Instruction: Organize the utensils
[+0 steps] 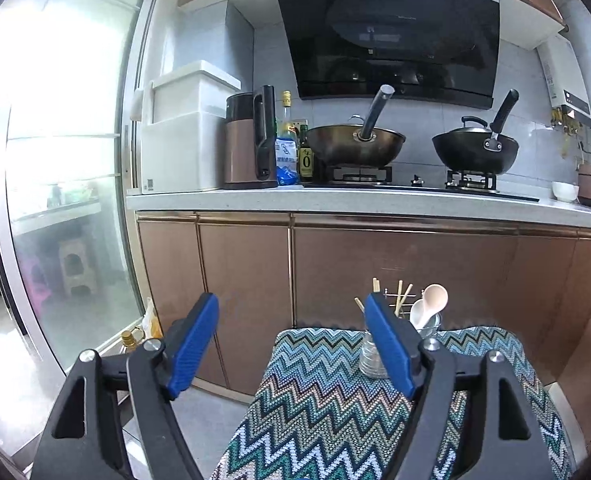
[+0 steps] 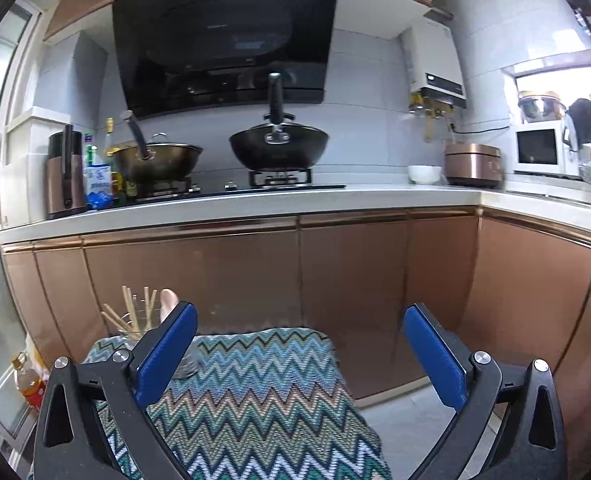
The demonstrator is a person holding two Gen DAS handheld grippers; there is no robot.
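A small table under a zigzag cloth (image 1: 319, 404) stands before copper cabinet doors. At its far edge a clear glass (image 1: 369, 358) holds wooden chopsticks (image 1: 402, 299), and a second glass (image 1: 432, 323) holds two white spoons (image 1: 434, 295). My left gripper (image 1: 291, 300) is open with nothing between its blue pads; its right finger (image 1: 387, 344) covers part of the chopstick glass. In the right wrist view the chopsticks (image 2: 129, 312) and a spoon (image 2: 167, 299) show at the cloth's (image 2: 255, 380) far left corner, partly behind a finger. My right gripper (image 2: 300, 310) is wide open and holds nothing.
The counter (image 2: 215, 204) behind carries two woks (image 2: 278, 148) on a stove, a kettle (image 1: 251, 140), bottles, a white bowl (image 2: 424, 174), a rice cooker (image 2: 471, 164) and a microwave (image 2: 537, 152). An oil bottle (image 2: 29, 380) stands on the floor at left, by a glass sliding door (image 1: 67, 160).
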